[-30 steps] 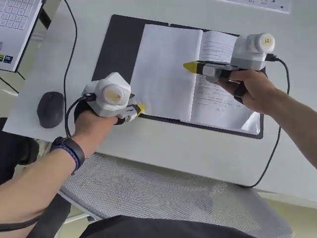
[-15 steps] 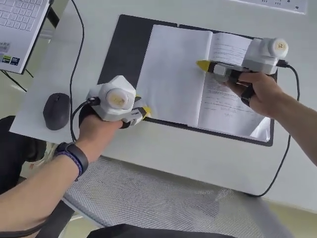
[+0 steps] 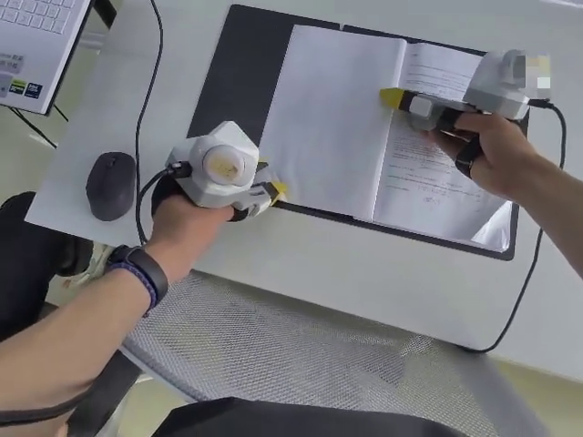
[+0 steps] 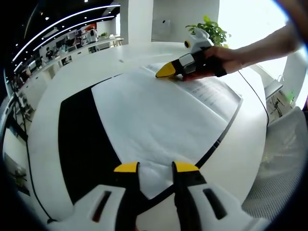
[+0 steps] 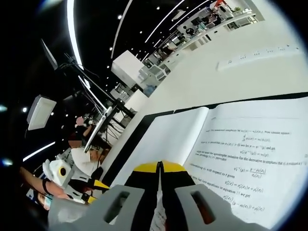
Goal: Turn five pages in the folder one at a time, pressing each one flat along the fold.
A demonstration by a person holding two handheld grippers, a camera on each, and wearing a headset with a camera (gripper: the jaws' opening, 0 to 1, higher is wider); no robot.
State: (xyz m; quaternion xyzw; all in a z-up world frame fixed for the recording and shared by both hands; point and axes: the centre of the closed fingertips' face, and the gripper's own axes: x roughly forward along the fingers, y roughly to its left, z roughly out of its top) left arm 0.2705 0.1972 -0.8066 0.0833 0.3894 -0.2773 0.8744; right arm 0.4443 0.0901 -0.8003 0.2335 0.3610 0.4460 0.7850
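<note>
Our right gripper (image 3: 393, 97), jaws closed on nothing, has the fold of the folder (image 3: 239, 73) right under its tip; we should slide it firmly along the crease. Our left gripper (image 3: 273, 191), jaws slightly apart and empty, has the turned page (image 3: 332, 118) just ahead.

white table (image 3: 364, 273) | open folder (image 3: 239, 77) | black mouse (image 3: 111, 185) | laptop (image 3: 36, 41)

Laptop (image 3: 32, 45) cut off by top-left edge; printed page (image 3: 419, 196) text too small to read.
</note>
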